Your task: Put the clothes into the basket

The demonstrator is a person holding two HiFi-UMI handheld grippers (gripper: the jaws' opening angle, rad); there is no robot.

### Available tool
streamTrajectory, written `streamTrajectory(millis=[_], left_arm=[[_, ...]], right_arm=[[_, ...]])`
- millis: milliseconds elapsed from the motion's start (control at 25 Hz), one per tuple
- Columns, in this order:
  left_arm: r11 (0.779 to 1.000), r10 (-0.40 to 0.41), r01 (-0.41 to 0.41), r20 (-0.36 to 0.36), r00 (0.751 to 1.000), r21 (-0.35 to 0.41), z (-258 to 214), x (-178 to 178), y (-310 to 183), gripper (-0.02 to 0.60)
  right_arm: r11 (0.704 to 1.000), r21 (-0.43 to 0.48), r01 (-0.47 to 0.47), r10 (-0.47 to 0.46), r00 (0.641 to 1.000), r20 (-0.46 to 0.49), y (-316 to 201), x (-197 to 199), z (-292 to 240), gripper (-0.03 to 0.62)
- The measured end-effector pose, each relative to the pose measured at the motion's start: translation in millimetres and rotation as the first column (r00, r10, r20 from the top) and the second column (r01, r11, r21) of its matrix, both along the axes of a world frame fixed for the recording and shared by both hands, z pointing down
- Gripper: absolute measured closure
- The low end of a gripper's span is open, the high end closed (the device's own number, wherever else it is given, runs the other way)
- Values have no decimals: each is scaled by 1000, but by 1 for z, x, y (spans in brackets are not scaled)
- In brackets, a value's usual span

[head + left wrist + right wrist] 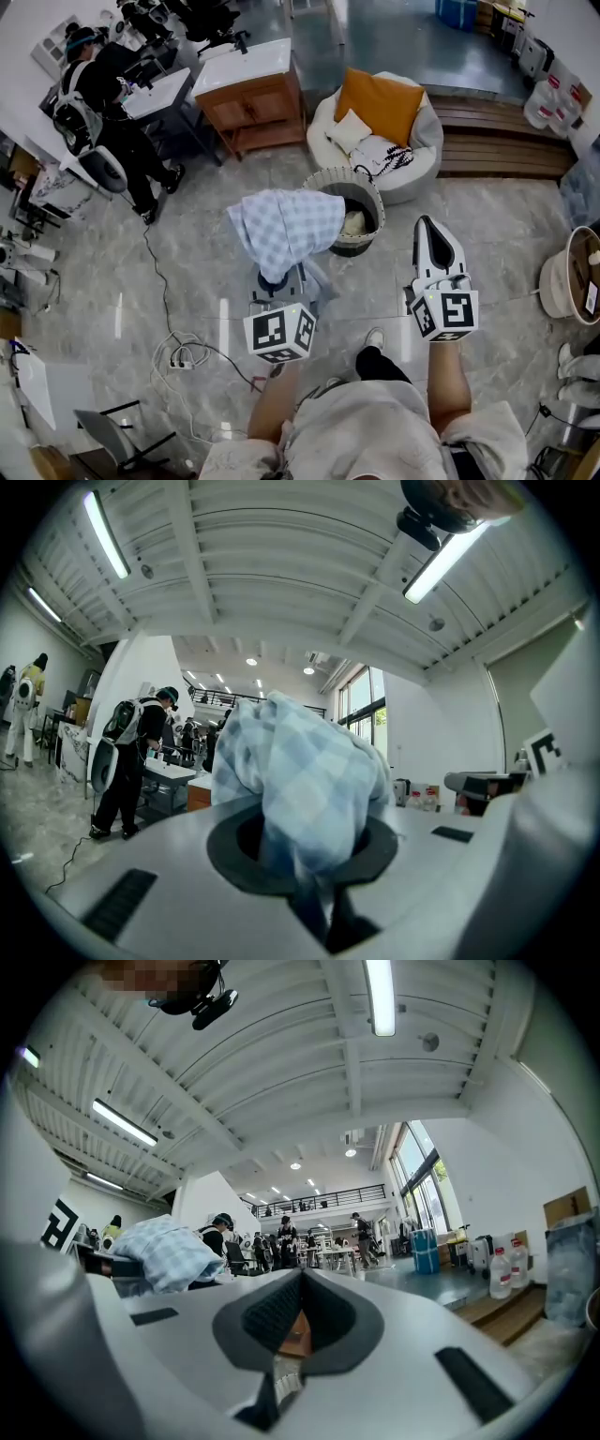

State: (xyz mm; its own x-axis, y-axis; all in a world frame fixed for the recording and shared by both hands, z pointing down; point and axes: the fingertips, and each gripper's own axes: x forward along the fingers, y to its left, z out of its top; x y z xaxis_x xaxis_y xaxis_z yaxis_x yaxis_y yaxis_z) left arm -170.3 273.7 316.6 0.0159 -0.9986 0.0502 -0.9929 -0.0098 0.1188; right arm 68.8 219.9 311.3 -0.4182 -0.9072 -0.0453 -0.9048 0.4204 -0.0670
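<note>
A blue-and-white checked cloth hangs bunched over my left gripper, which is shut on it. In the left gripper view the checked cloth fills the gap between the jaws and hides the fingertips. The cloth's right edge overlaps the rim of the round woven basket on the floor just beyond. A pale garment lies inside the basket. My right gripper points forward to the right of the basket, shut with nothing in it. In the right gripper view its jaws meet at the tips.
Behind the basket sits a round pale chair with an orange cushion. A wooden cabinet stands at back left, near a person at desks. A cable and power strip lie on the floor at left. A white tub stands at right.
</note>
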Motion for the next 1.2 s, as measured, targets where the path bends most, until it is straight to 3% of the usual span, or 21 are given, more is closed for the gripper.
streamTrajectory(millis=[360,720,1200], left_arm=[[1000,23,-23,5,1000,-1,1,54,-87,518],[999,30,-30,1,1000,20,5,88,-132,518],[998,51,-50,-22,998,42,1,83,-180,518]], right_arm=[[1000,-2,-9,9,1000,15,-83,52,5,606],[1000,-10,-15,15,999,31,-125,88,20,606],[1000,13,-5,5,1000,-2,-159,78,13,606]])
